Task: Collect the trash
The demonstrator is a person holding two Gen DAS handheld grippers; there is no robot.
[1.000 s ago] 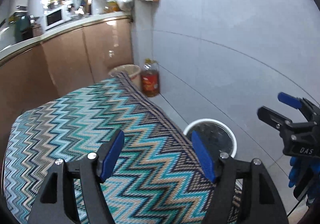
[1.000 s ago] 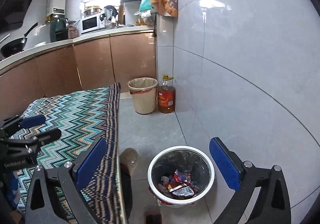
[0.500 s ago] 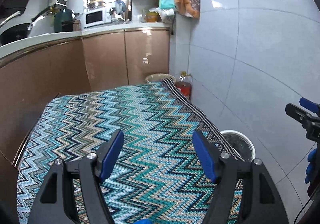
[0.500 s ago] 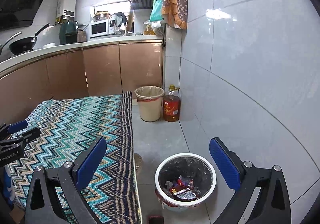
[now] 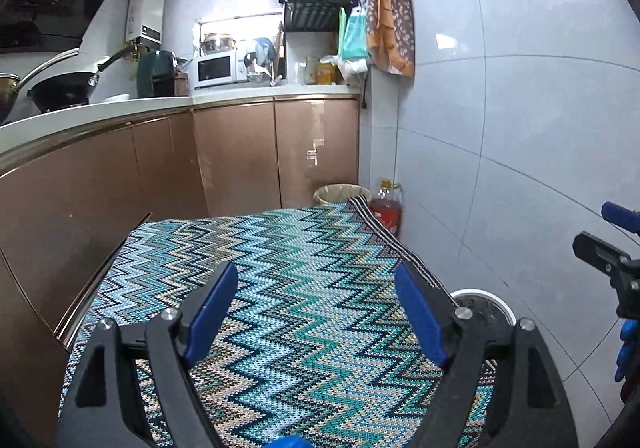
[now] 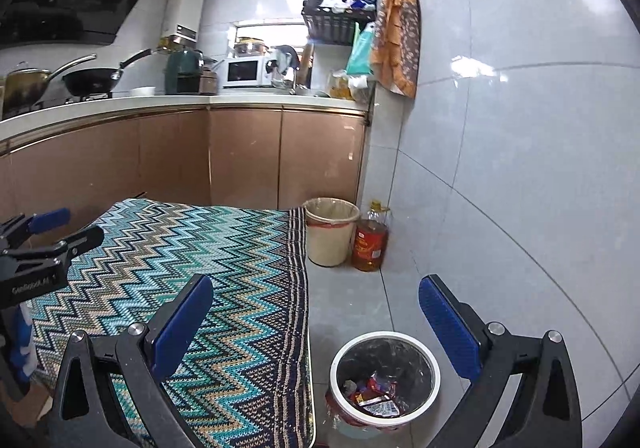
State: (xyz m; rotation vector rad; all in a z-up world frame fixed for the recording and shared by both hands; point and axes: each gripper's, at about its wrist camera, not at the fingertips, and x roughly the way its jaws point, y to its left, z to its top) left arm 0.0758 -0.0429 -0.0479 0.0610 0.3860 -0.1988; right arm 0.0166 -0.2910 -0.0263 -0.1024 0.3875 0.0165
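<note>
STEP: trash looks binned, table shows none | LEFT: your left gripper point(image 5: 316, 312) jaws opening, empty | RIGHT: right gripper point(image 6: 316, 328) spread, empty | BIN: wastebasket point(image 6: 386, 382) with wrappers point(image 6: 372, 392) below, between right fingers | NEXT: scan tablecloth point(image 6: 224, 260) for leftovers.

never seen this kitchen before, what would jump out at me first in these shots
The zigzag cloth in teal, blue and tan covers the table and fills the foreground. On the floor to its right stands a white-rimmed bin with wrappers inside. Further back, against the tiled wall, stand a beige bucket and an oil bottle.
</note>
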